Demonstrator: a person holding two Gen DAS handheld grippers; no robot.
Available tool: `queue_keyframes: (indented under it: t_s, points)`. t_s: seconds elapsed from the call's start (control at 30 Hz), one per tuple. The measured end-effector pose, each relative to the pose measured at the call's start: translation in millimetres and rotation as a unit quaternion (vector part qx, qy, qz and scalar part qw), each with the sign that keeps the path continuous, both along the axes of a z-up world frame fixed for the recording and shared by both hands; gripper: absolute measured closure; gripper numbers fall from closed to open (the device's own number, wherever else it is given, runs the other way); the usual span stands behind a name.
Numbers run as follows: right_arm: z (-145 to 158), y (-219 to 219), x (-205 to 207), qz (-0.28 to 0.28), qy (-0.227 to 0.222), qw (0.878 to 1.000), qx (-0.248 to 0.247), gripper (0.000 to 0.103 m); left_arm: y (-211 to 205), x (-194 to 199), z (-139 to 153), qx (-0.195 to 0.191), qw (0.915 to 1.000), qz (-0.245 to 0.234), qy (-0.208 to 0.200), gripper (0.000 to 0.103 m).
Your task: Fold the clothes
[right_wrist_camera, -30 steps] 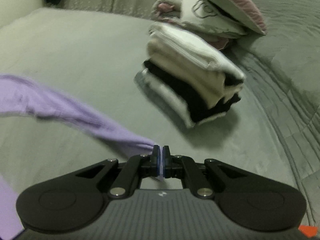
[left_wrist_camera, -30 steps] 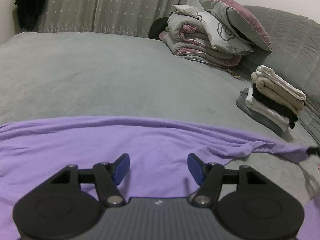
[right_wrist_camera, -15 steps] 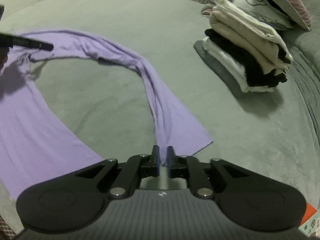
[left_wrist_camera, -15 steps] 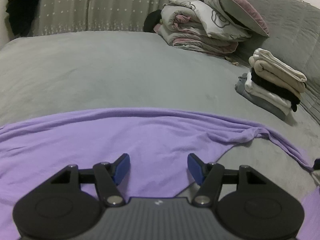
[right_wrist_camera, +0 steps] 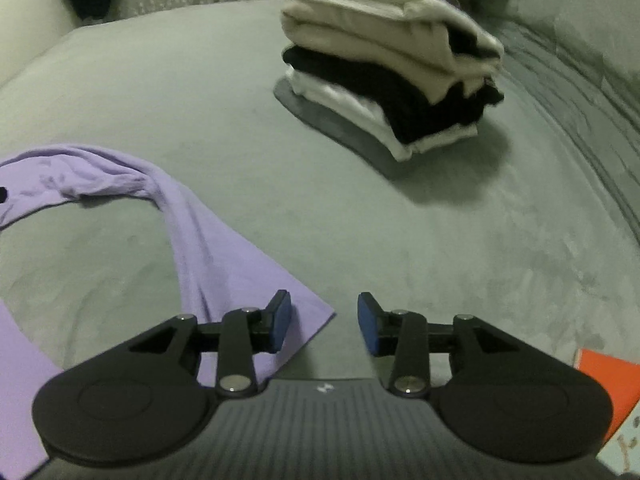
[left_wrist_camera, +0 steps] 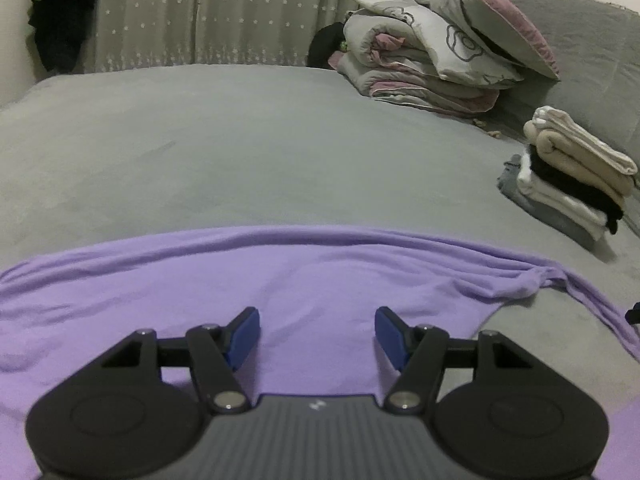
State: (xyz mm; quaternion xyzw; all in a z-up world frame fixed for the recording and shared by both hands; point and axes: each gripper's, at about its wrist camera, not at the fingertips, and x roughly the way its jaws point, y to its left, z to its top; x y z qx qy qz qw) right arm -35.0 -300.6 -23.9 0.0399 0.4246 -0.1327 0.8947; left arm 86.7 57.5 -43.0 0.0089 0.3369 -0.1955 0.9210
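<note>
A purple garment [left_wrist_camera: 248,284] lies spread across the grey bed [left_wrist_camera: 224,140], its far edge rippled. My left gripper [left_wrist_camera: 317,334] hovers open over its middle with nothing between the blue pads. In the right wrist view a long purple sleeve [right_wrist_camera: 208,248] curves from the left down to a flat cuff that lies under the left pad. My right gripper [right_wrist_camera: 323,322] is opening above the cuff's corner, and no cloth is between its pads. A stack of folded clothes [right_wrist_camera: 392,68] in white, beige and black stands beyond it.
Folded quilts with a pillow [left_wrist_camera: 440,52] are piled at the head of the bed by the grey headboard [left_wrist_camera: 592,52]. Curtains [left_wrist_camera: 224,12] hang behind. The stack of folded clothes [left_wrist_camera: 572,176] sits at the right. An orange object [right_wrist_camera: 604,388] shows at the lower right edge.
My right gripper carried the sleeve end outward, lowered it onto the bed, then let go as its jaws parted. The sleeve now lies flat. The left gripper stayed open over the garment.
</note>
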Motion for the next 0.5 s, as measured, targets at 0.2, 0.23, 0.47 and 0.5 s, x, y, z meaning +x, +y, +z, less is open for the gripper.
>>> queue_keyframes:
  t_s: [0.2,0.23,0.47,0.5]
  points:
    - [-5.2,7.4,3.7,0.030,0.006,0.999,-0.016,0.101,-18.0,18.5,-0.6,0.061,0.9977,-0.022,-0.020,0.039]
    - [-4.1,9.6,6.7,0.034,0.007,0.999,-0.034,0.102,-23.4,23.0,-0.4,0.072,0.9966,-0.030,-0.025,0.039]
    - [22.7,-9.7,40.0,-0.001,-0.023,0.989,-0.145,0.102,-47.4,64.6,14.2,0.105,0.9915,-0.068,-0.036,0.039]
    - [27.0,-14.0,45.9,-0.006,-0.029,0.988,-0.153,0.102,-50.4,70.7,17.0,0.103,0.9912,-0.075,-0.034,0.039]
